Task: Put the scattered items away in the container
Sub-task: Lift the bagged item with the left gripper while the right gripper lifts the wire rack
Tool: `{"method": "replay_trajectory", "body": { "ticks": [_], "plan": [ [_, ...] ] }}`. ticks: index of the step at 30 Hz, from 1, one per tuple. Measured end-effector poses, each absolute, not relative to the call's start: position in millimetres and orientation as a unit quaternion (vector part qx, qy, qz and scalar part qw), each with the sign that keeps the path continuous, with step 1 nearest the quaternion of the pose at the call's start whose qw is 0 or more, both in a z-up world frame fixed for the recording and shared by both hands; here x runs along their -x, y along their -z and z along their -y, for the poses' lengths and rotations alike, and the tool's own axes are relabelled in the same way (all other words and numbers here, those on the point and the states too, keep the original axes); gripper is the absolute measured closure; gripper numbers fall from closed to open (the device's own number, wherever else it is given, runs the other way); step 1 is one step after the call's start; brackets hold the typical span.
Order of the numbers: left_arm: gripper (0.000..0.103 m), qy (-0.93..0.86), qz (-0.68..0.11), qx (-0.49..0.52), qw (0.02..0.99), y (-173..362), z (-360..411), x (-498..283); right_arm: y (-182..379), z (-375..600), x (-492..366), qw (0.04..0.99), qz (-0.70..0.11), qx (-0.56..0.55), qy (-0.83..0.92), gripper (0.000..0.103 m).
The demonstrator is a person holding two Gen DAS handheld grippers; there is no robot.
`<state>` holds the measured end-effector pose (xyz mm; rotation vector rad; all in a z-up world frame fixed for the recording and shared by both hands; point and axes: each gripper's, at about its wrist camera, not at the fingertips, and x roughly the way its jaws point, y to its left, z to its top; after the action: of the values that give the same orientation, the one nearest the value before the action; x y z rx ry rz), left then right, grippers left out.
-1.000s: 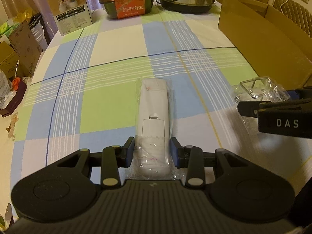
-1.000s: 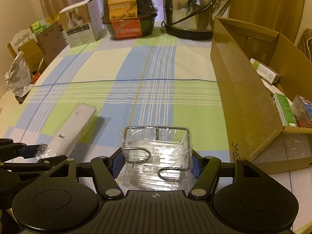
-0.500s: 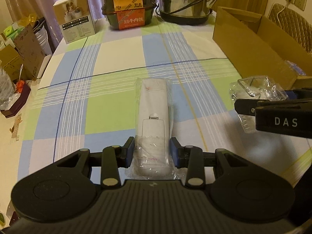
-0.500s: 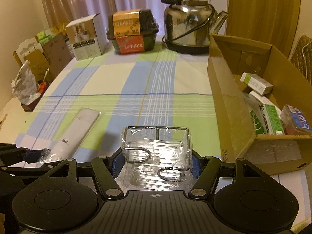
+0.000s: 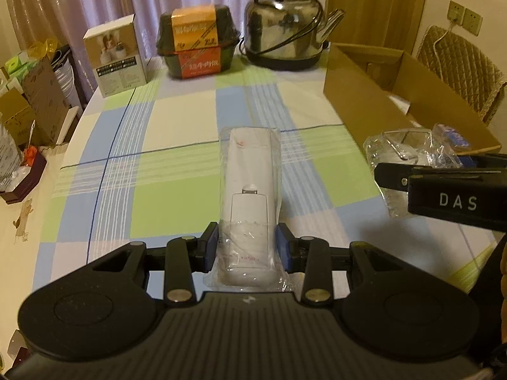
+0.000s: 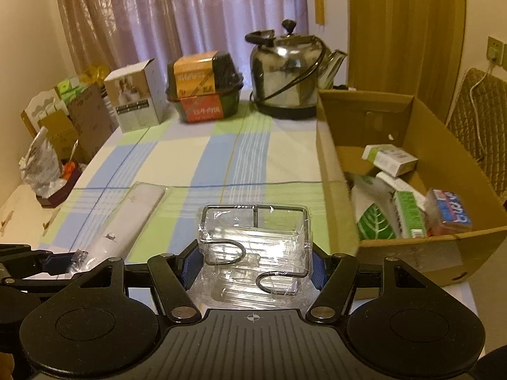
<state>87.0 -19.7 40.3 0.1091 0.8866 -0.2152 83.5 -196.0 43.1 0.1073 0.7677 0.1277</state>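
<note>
— Left gripper (image 5: 247,247)? Pinching smooth white remote (image 5: 250,190), crinkly clear bag.
— Right gripper (image 6: 253,266)? Clamped on bagged wire rack (image 6: 253,237). Both lifted higher than before, beside cardboard box (image 6: 443,247).

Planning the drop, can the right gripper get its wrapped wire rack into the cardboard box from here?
Probably yes: the cardboard box stands open-topped just right of the right gripper, nothing between, room inside.
</note>
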Motion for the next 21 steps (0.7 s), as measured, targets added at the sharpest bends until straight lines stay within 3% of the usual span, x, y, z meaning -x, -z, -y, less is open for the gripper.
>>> {"method": "replay_trajectory", "body": {
  "ticks": [21],
  "plan": [
    [0.07, 0.134, -0.399, -0.055, 0.905, -72.6, 63.7, -74.8, -77.2, 236.5, -62.0, 0.937, -0.342, -0.07, -0.026, 0.035]
  ]
}}
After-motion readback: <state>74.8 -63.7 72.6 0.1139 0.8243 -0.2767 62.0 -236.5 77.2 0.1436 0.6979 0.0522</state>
